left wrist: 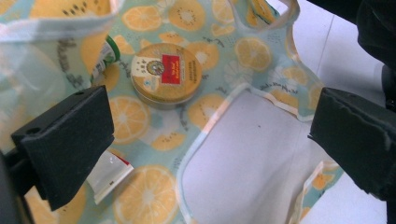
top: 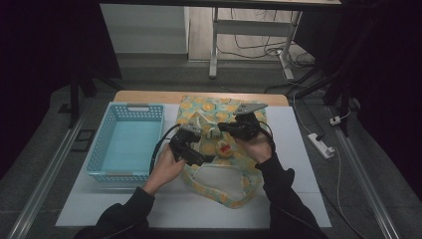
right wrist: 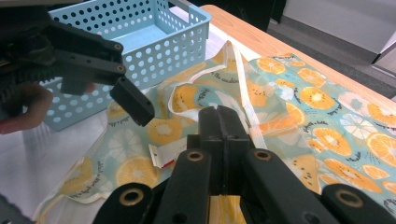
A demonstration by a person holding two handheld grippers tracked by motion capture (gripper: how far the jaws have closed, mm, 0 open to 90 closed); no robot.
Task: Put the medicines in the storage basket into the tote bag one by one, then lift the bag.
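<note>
1. Left gripper [left wrist: 210, 144]: fingers wide, nothing between, above the fruit-print bag [left wrist: 154, 116] and round tin [left wrist: 166, 72]
2. Right gripper [right wrist: 218, 122]: fingers closed, pinching the bag's cloth
3. Blue basket [top: 107, 134]: beside the bag's left edge, bare tabletop [top: 298, 149] to the right

A white counter [top: 303, 164] with a wooden far edge is seen from above. A light blue perforated basket [top: 127, 142] is set on its left part. A fruit-patterned cloth bag [top: 219, 191], printed with orange slices, is spread flat just to the right of the basket, from the far edge toward the near one, its handle opening exposing the white surface. Bare counter is visible to the right of the bag and along the near edge.
</note>
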